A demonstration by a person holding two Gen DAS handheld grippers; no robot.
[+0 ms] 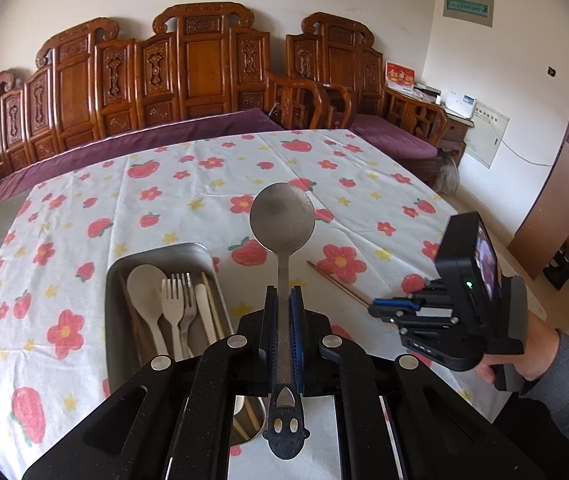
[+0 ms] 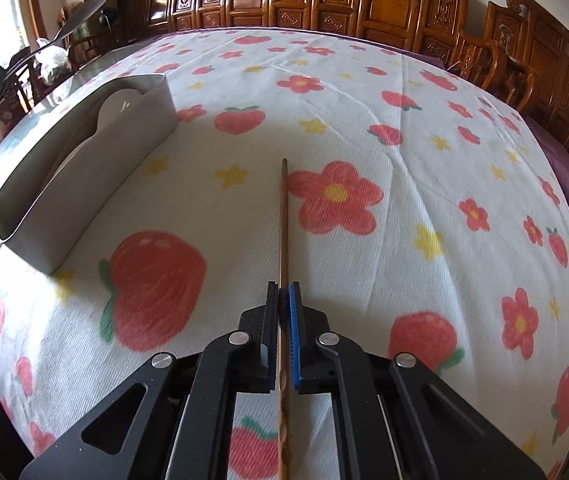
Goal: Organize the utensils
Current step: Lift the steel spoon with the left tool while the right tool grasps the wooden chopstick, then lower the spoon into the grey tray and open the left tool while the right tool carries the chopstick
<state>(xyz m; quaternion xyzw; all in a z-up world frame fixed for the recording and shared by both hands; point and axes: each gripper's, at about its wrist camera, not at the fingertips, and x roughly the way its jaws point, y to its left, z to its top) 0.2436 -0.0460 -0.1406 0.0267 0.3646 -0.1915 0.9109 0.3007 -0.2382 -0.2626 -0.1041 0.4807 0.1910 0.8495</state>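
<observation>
Steel spoon point(image 1: 282, 220) clamped, L tool point(image 1: 283, 300).

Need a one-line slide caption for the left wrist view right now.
Left tongs grip a metal spoon above the utensil tray while the right tongs clamp a chopstick.

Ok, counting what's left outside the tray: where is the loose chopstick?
The chopstick lies on the tablecloth right of the metal tray, its near end clamped in the right gripper.
</observation>
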